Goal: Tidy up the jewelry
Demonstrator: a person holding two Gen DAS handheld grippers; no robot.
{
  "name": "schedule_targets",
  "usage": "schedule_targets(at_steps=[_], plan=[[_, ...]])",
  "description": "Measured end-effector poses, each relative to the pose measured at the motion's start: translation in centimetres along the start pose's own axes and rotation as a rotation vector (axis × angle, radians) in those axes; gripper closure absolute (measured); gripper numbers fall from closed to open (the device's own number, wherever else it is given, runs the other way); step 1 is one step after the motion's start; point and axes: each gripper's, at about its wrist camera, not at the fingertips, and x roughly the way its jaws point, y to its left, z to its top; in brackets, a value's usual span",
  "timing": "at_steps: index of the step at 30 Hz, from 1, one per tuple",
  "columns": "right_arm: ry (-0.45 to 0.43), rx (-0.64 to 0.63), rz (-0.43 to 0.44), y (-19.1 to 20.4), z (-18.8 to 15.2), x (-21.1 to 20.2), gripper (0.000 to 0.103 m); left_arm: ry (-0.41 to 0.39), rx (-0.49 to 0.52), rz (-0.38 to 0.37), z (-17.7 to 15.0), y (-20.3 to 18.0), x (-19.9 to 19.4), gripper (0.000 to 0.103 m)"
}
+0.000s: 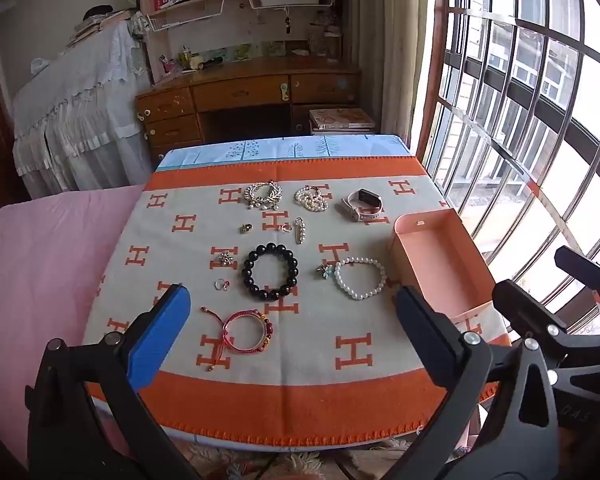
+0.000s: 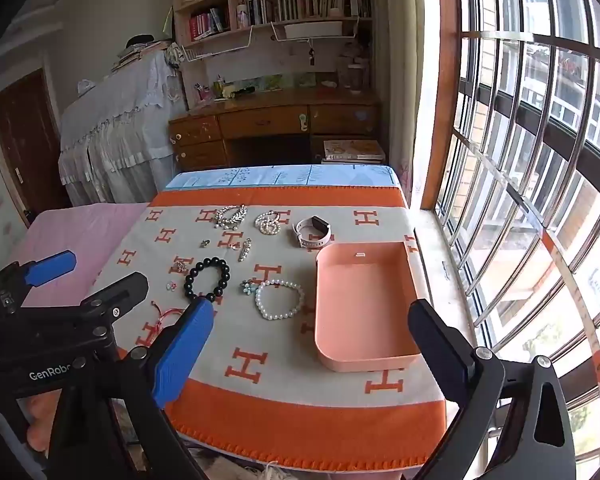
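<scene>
The pink box (image 2: 364,304) sits open-topped at the right of the frame on the H-patterned blanket (image 2: 260,360), its long axis running from the near edge toward the window-side far corner. The left gripper (image 1: 292,320) and right gripper (image 2: 312,336) both hover above the near edge, jaws spread wide and holding nothing. Left of the box lie a white pearl bracelet (image 2: 280,299), a black bead bracelet (image 2: 207,279), a red cord bracelet (image 1: 246,328) and, farther up, a watch (image 2: 314,231), none blocking it.
</scene>
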Motion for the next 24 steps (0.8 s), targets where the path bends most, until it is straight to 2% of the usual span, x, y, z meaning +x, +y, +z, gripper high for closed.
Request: schedule_targets(at_steps=[2, 4, 7, 15, 24], plan=[[-0.002, 0.0, -0.001, -0.3, -0.1, 0.2, 0.004, -0.006, -0.012, -0.014, -0.2, 0.2, -0.3, 0.001], [-0.049, -0.022, -0.015, -0.2, -0.5, -0.1, 0.004, 0.045, -0.031, -0.019, 0.0, 0.5, 0.2, 0.001], [-0.026, -0.029, -0.026, 0.0, -0.5, 0.3, 0.004, 0.083, -0.014, -0.005, 0.3, 0.3, 1.6, 0.001], [-0.017, -0.022, -0.029, 0.0, -0.2, 0.9, 0.004, 0.055, 0.001, -0.003, 0.4, -0.4, 1.1, 0.007], [0.0, -0.012, -0.034, -0.6, 0.0, 2.1, 0.004, 0.08, 0.003, -0.007, 0.6, -0.7, 2.0, 0.008]])
